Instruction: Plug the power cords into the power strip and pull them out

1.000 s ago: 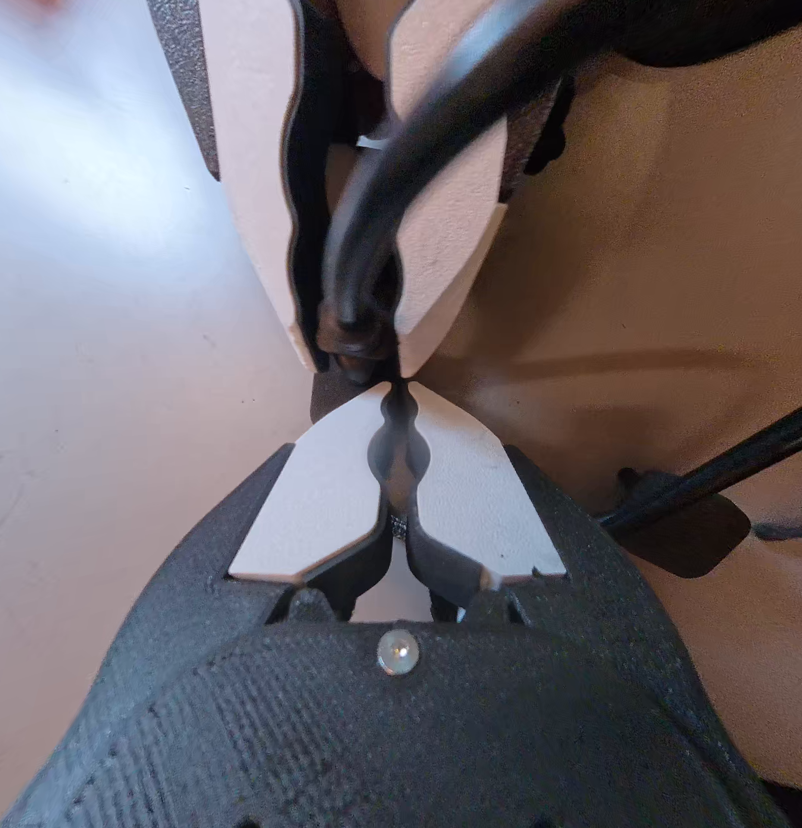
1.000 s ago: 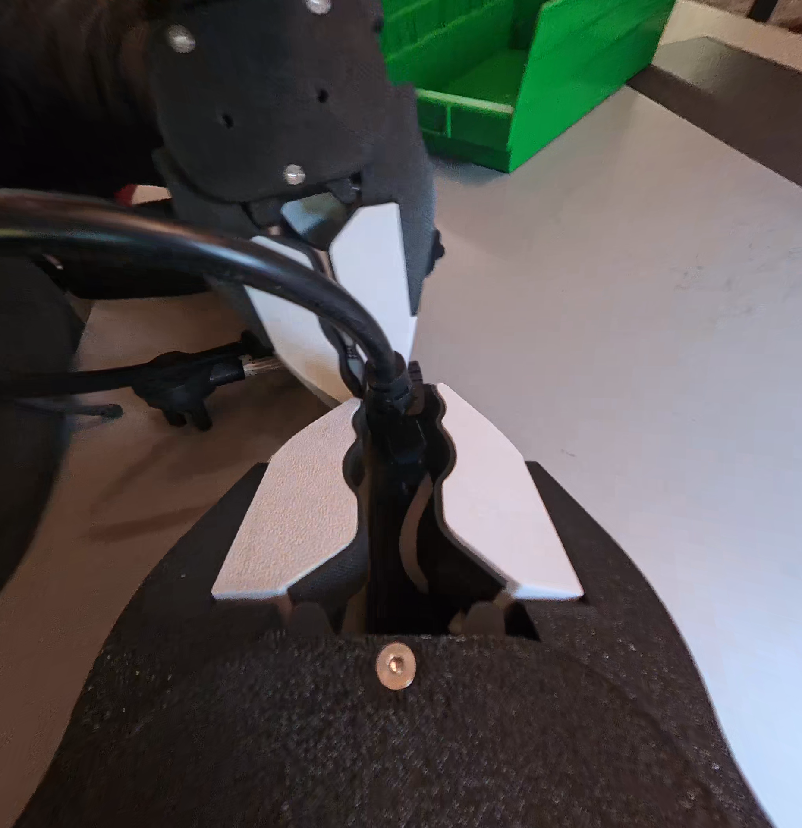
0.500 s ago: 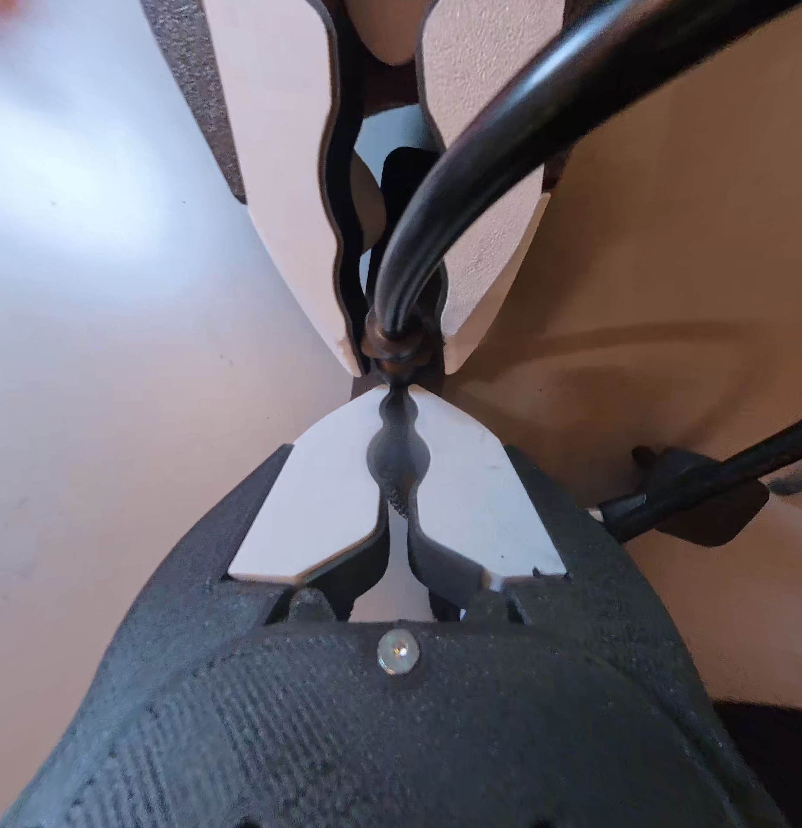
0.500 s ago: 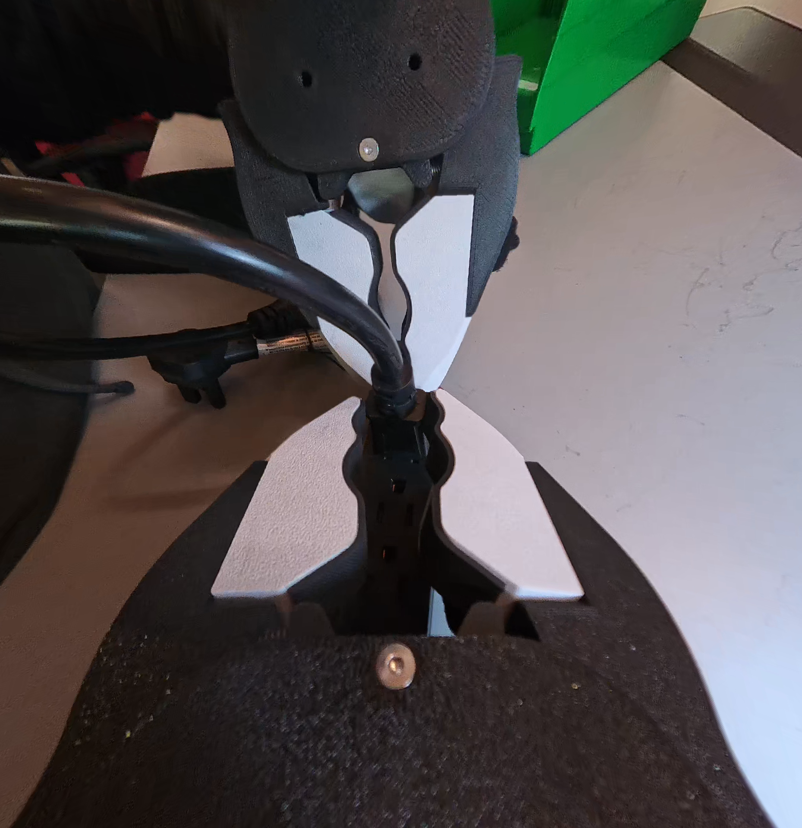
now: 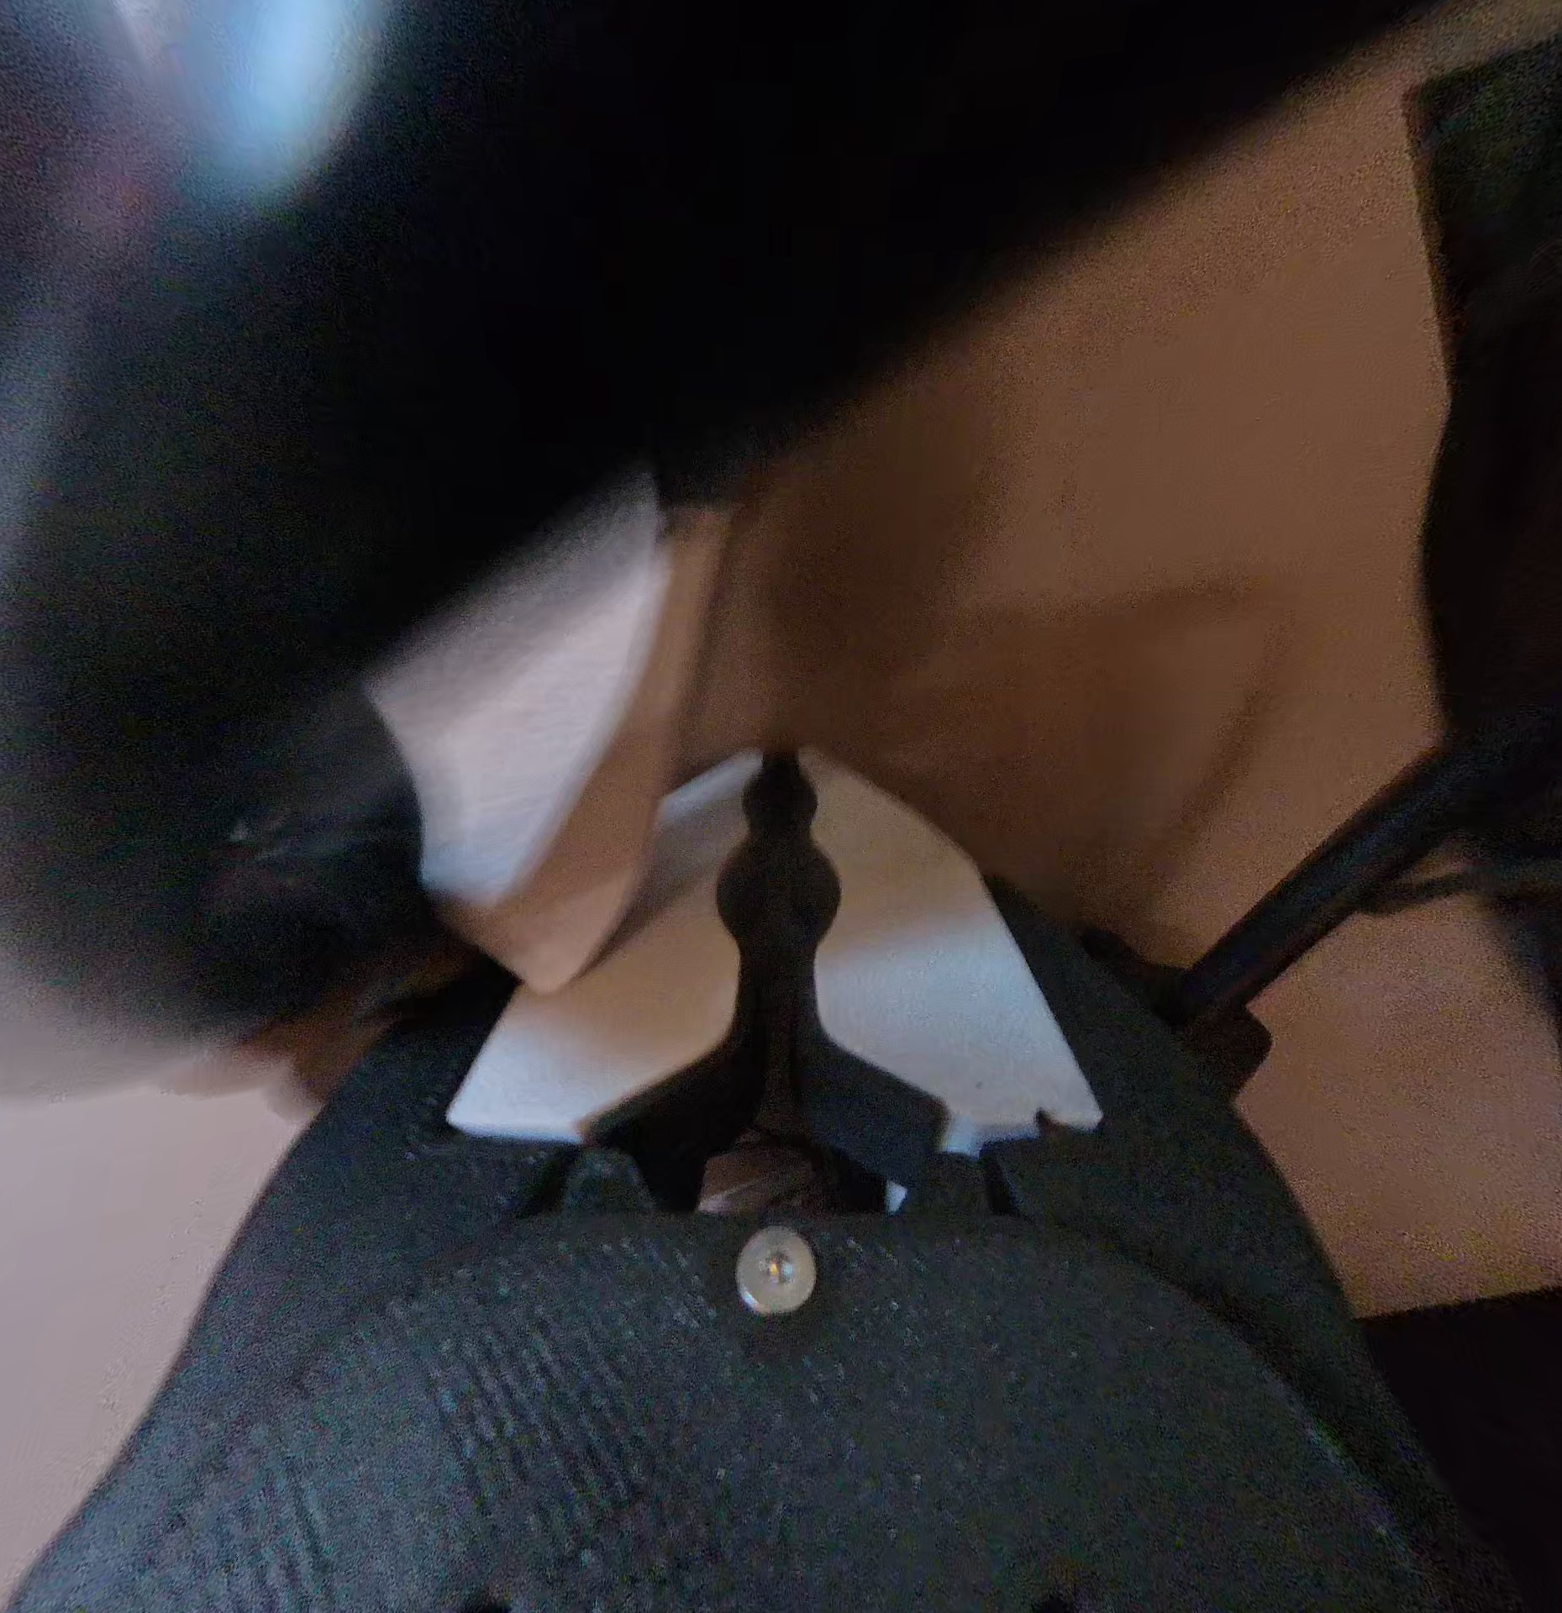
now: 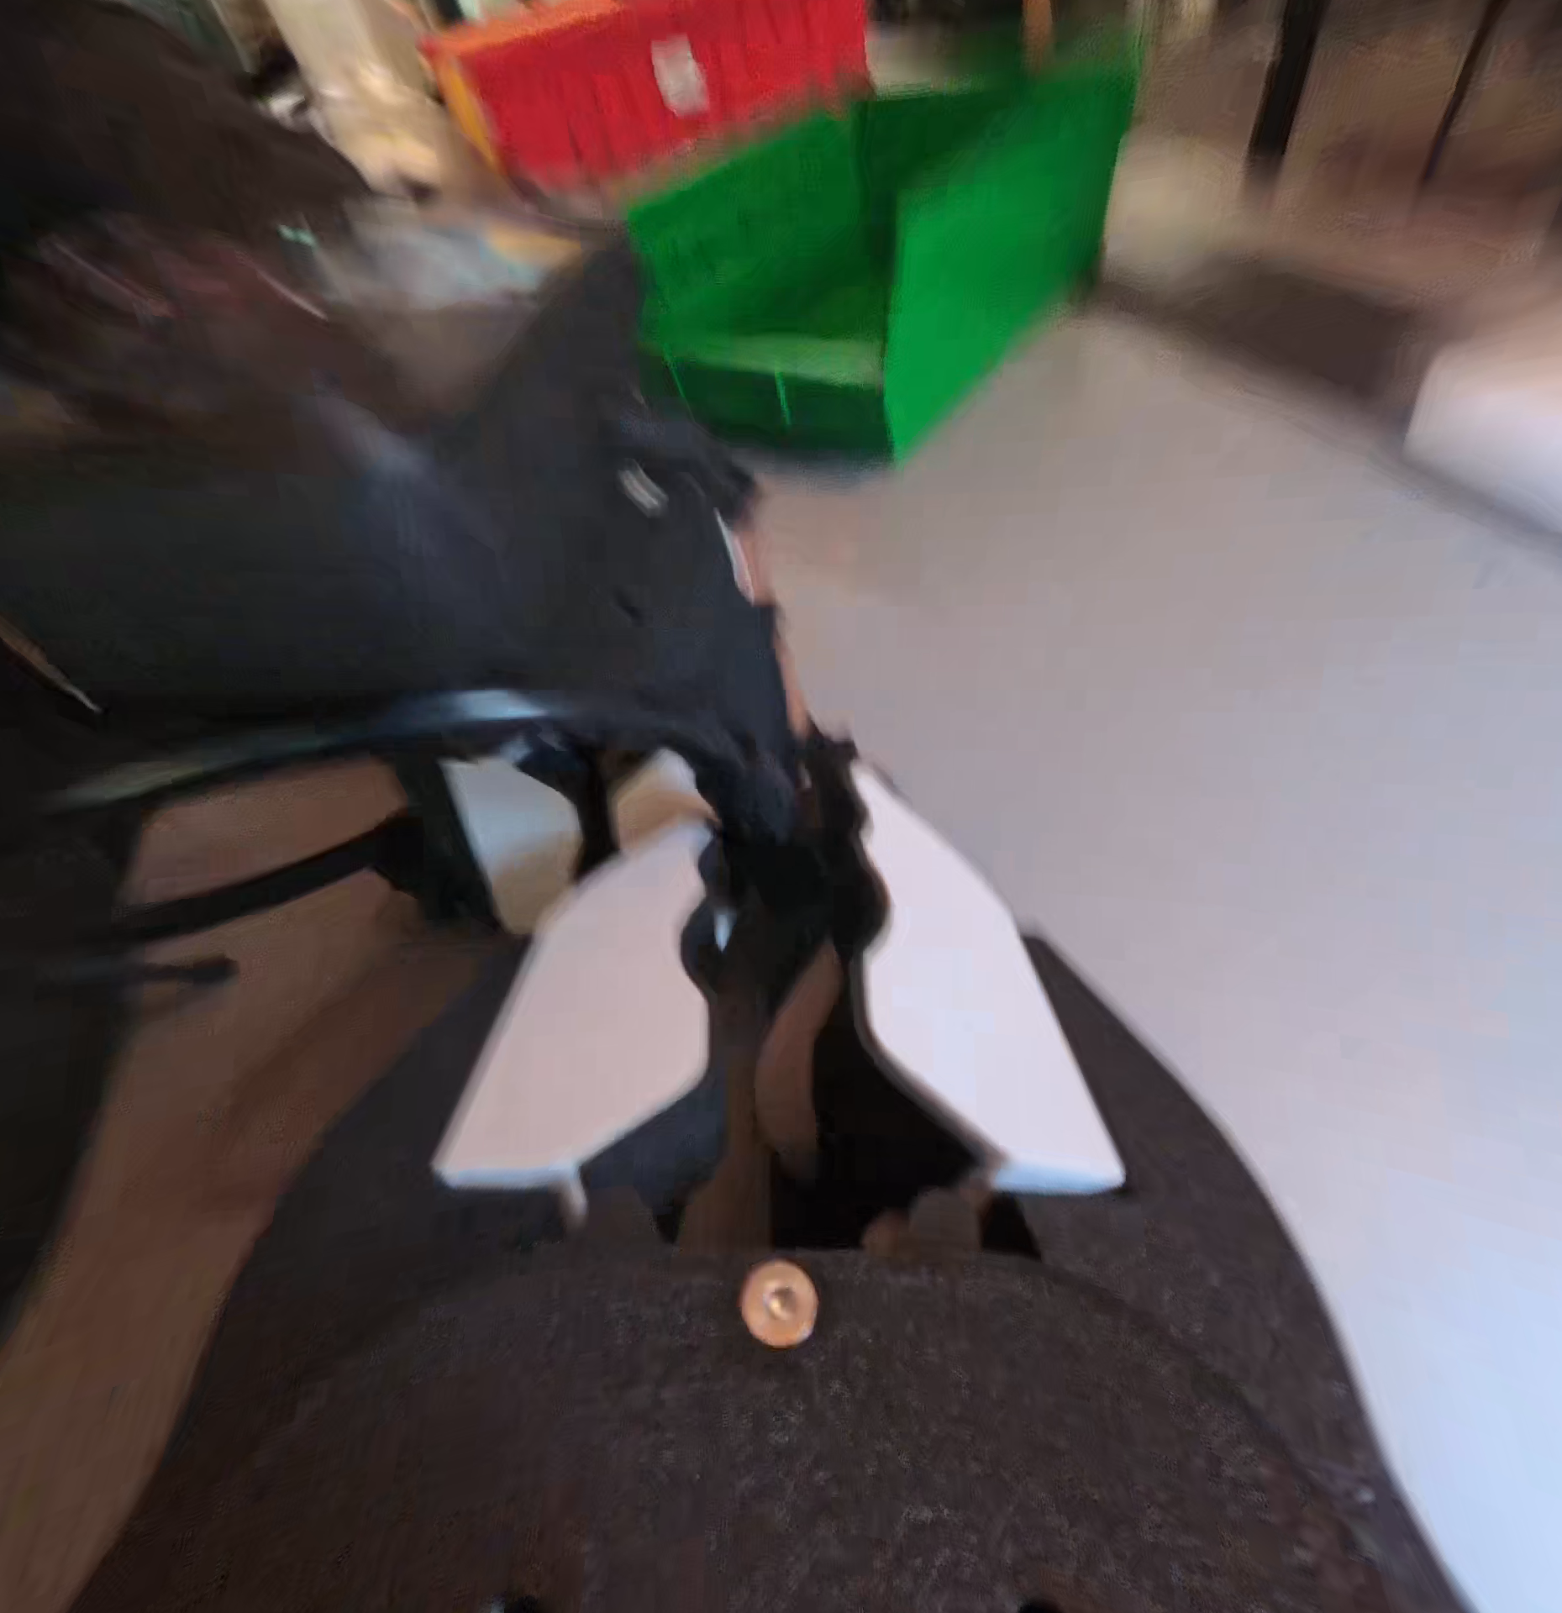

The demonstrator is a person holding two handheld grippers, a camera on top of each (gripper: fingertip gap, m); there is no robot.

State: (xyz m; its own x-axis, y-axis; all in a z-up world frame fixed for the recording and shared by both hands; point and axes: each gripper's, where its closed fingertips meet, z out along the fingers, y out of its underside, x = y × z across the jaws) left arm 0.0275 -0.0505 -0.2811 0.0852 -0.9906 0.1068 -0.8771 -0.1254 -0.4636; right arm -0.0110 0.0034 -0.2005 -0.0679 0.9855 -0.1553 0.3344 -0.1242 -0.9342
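We see a pale grey tabletop (image 6: 1240,785) running off to the right, with a green bin (image 6: 847,288) at its far edge and a red bin (image 6: 637,87) behind that; both pictures are heavily smeared.

In the right wrist view, our right tool (image 6: 781,838) has its white fingers (image 6: 602,1004) drawn narrow around something black at their tips. It looks like the end of the power strip (image 6: 786,873), its long axis lying along the fingers and pointing forward and away from the camera, though the blur keeps us from being sure. A thick black cord (image 6: 341,742) arcs from those tips off to the left. A second cord (image 6: 262,882) lies lower left on the tabletop, running left to right.

In the left wrist view, our left tool (image 5: 781,764) has its fingers (image 5: 934,986) pressed together with only a thin wavy seam between them, and we cannot make out anything held there. The right tool's white finger crosses just above and left of them. A thin black cord (image 5: 1336,873) slants in from the right edge towards the left tool's side.
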